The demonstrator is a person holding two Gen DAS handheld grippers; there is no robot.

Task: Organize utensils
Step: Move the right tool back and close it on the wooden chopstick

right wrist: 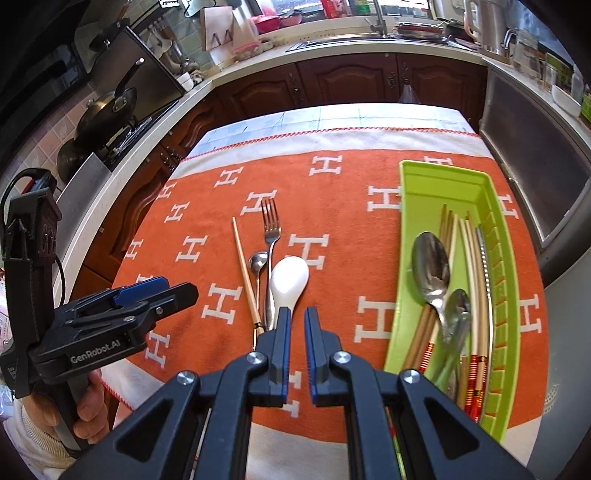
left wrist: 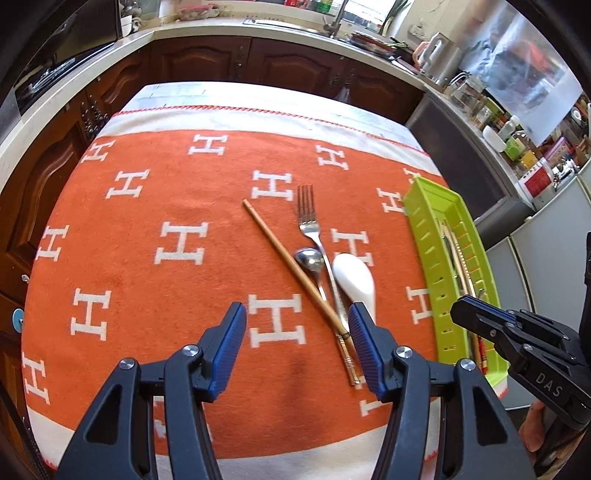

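Note:
On the orange H-patterned cloth (left wrist: 147,206) lie a wooden chopstick (left wrist: 291,273), a steel fork (left wrist: 309,221), a small steel spoon (left wrist: 309,258) and a white ceramic spoon (left wrist: 354,277), close together. My left gripper (left wrist: 297,314) is open and empty, hovering above their handle ends. The green tray (left wrist: 424,236) at right holds spoons (right wrist: 432,269) and several chopsticks (right wrist: 469,258). My right gripper (right wrist: 297,314) is narrowly open and empty, just right of the white spoon's (right wrist: 289,278) handle, left of the tray (right wrist: 417,177).
Dark wooden cabinets (left wrist: 207,62) and a pale countertop (left wrist: 258,27) with a sink run behind the table. A stove with pans (right wrist: 107,110) is at left. Steel appliances (right wrist: 532,147) stand close to the table's right edge.

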